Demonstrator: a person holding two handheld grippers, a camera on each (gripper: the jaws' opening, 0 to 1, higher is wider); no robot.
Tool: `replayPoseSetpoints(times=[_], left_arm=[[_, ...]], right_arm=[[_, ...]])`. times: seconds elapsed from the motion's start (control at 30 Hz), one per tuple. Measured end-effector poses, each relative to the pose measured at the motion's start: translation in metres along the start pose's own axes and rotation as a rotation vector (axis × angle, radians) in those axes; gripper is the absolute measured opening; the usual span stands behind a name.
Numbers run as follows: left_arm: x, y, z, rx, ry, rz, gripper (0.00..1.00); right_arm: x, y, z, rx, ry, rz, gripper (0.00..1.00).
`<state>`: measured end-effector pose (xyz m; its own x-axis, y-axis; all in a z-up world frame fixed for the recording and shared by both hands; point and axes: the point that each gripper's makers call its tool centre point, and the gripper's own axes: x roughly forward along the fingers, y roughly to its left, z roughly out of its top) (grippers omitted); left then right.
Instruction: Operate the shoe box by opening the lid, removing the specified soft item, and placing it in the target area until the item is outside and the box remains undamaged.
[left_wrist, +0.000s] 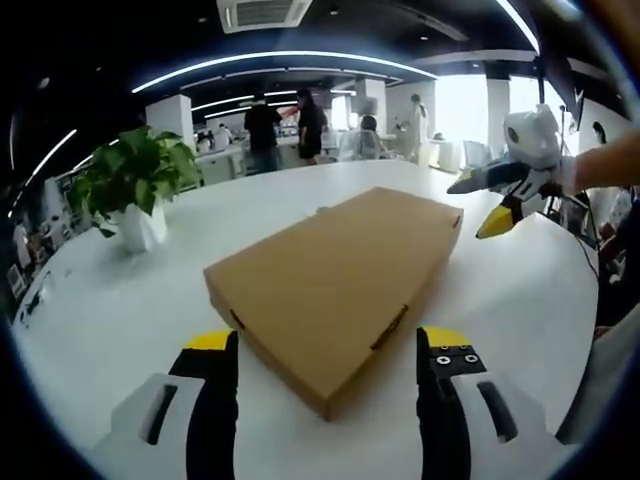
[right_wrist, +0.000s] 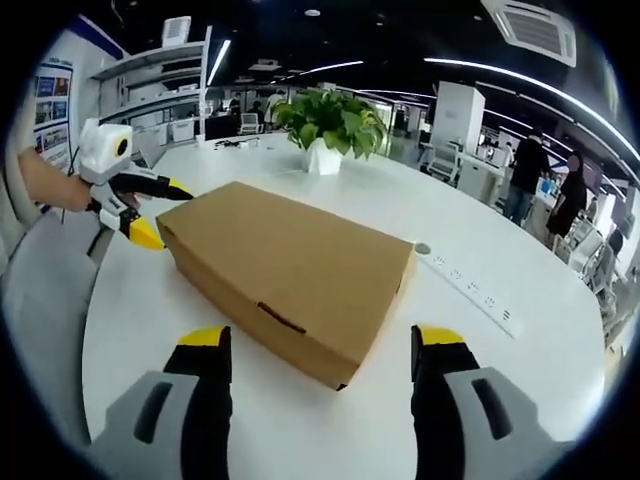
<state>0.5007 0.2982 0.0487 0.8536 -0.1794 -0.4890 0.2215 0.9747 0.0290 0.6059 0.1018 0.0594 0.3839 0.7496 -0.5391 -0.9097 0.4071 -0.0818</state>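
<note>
The box (left_wrist: 335, 275) lies shut on the white counter (left_wrist: 120, 320), a plant (left_wrist: 135, 180) near it. Left gripper (left_wrist: 327, 345) and right gripper (right_wrist: 325, 340) face it from opposite ends. Both have their jaws spread wide, holding nothing.

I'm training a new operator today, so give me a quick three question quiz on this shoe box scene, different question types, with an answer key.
1. True or false: the lid of the cardboard shoe box is already open.
2. Multiple choice: what stands on the white table beyond the box in the right gripper view? A) a laptop B) a potted plant C) a stack of books
3. Short answer: is the left tool touching the box, and how do its jaws stand?

Key
1. False: the lid is shut.
2. B
3. Not touching; its jaws are spread wide, near one corner. The right tool is likewise open at the opposite end.
</note>
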Motion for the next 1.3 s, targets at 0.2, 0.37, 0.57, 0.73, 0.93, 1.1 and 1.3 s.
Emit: replayPoseSetpoints(times=[0.2, 0.37, 0.57, 0.73, 0.93, 1.1, 1.3], left_arm=[[0.007, 0.000, -0.005, -0.009, 0.014, 0.022, 0.74], [0.010, 0.000, -0.010, -0.016, 0.027, 0.041, 0.73], [0.013, 0.000, -0.010, -0.050, 0.027, 0.059, 0.73], [0.014, 0.000, -0.012, -0.074, 0.023, 0.063, 0.74], [0.014, 0.000, -0.011, -0.073, 0.021, 0.057, 0.73], [0.013, 0.000, -0.011, -0.070, 0.020, 0.045, 0.71], [0.013, 0.000, -0.011, -0.061, 0.026, 0.032, 0.70]], right_arm=[[0.010, -0.002, -0.004, 0.007, 0.028, 0.013, 0.66], [0.017, -0.006, -0.006, 0.014, 0.042, 0.018, 0.64], [0.023, -0.010, -0.009, 0.036, 0.053, 0.026, 0.63], [0.023, -0.005, -0.008, 0.036, 0.047, 0.063, 0.59], [0.024, -0.002, -0.009, 0.047, 0.040, 0.074, 0.56], [0.023, 0.000, -0.011, 0.078, 0.024, 0.059, 0.54], [0.021, 0.001, -0.012, 0.103, 0.009, 0.037, 0.53]])
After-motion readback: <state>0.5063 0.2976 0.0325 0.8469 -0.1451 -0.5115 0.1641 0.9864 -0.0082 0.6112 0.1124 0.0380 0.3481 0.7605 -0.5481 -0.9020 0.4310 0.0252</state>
